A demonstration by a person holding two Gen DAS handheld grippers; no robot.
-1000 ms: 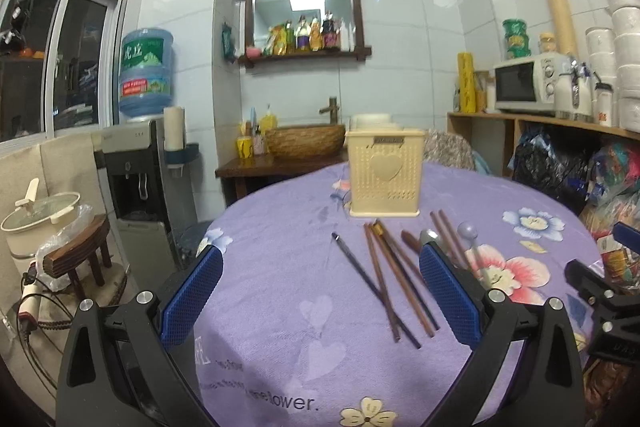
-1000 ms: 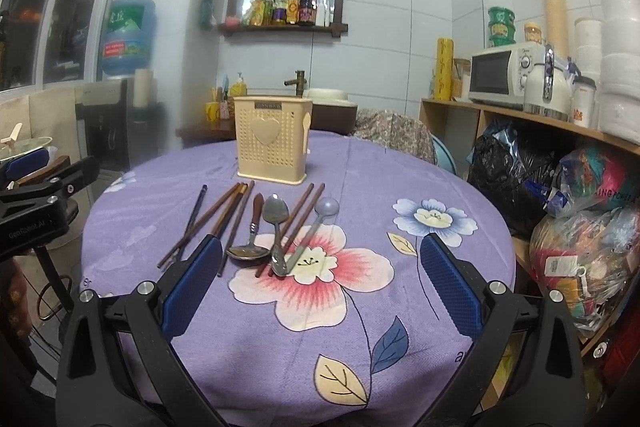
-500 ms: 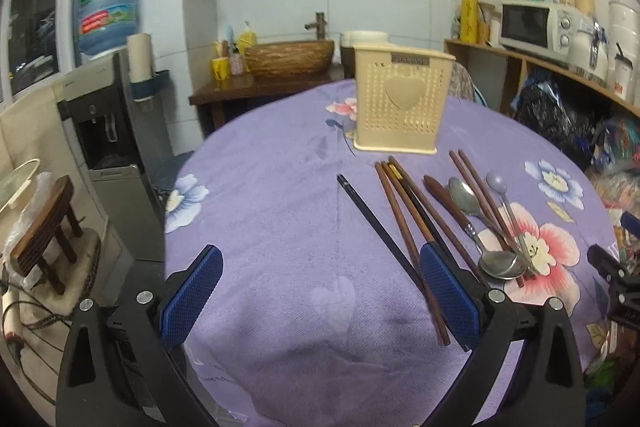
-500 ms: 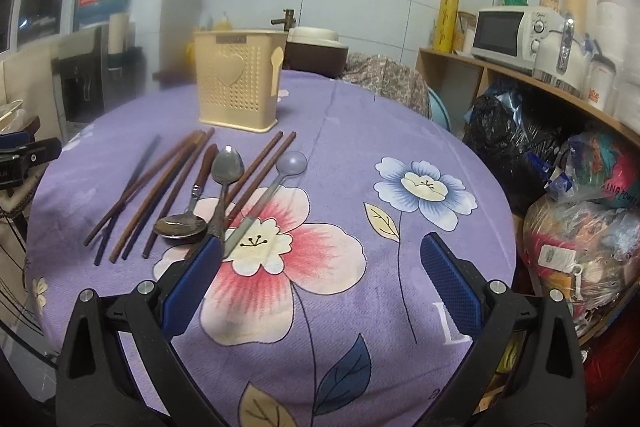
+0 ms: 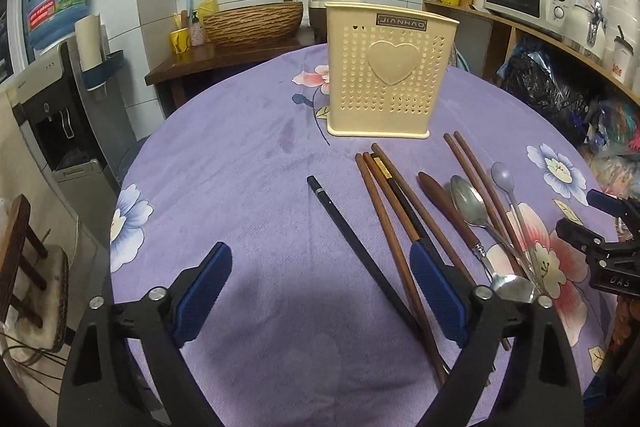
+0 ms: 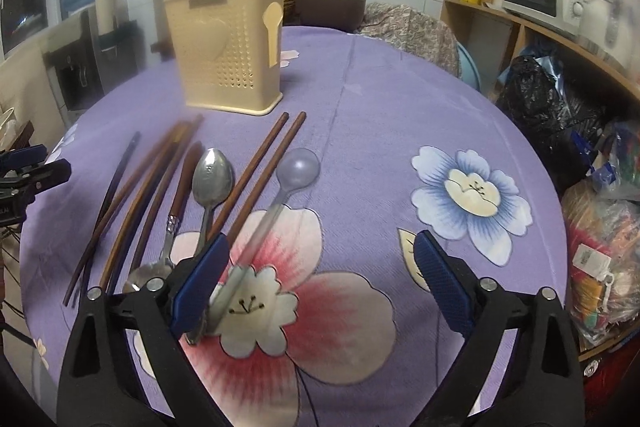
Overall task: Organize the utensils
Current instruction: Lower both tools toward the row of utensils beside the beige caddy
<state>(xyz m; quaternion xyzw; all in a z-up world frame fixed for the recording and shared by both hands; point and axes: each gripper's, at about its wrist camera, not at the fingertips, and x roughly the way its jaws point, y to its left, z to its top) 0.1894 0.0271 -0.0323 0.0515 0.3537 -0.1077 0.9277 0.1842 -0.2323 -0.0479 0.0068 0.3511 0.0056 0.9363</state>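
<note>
All the utensils lie loose on the table (image 5: 224,163), which wears a purple flowered cloth, just in front of the cream holder (image 5: 386,71) that stands upright in the upper middle of the left wrist view. The black chopstick (image 5: 352,239) lies alone in the middle of that view, a bit apart from the brown chopsticks (image 5: 384,211) to its right. Further right are a wooden-handled spoon (image 5: 452,211), a metal spoon (image 5: 470,203) and a pale plastic spoon (image 5: 504,179), with two more brown sticks (image 6: 264,167) running among them. The left tongs (image 5: 320,295) are apart and closing, and the black chopstick's near end lies on the cloth between the two blue pads, not pressed by them. The right tongs (image 6: 320,279) are also apart and closing over bare cloth, with the plastic spoon's handle just beside the left pad; nothing is gripped. The chopsticks are probably light, stiff and thin, and smooth ones can roll or slip, so a hold near the middle, across the stick, looks safest. The metal spoon is likely heavier and slick; its narrow handle seems the best place to pinch. The plastic spoon is likely very light and may bend a little. Since several pieces touch or cross, lifting one may drag its neighbor along.
</note>
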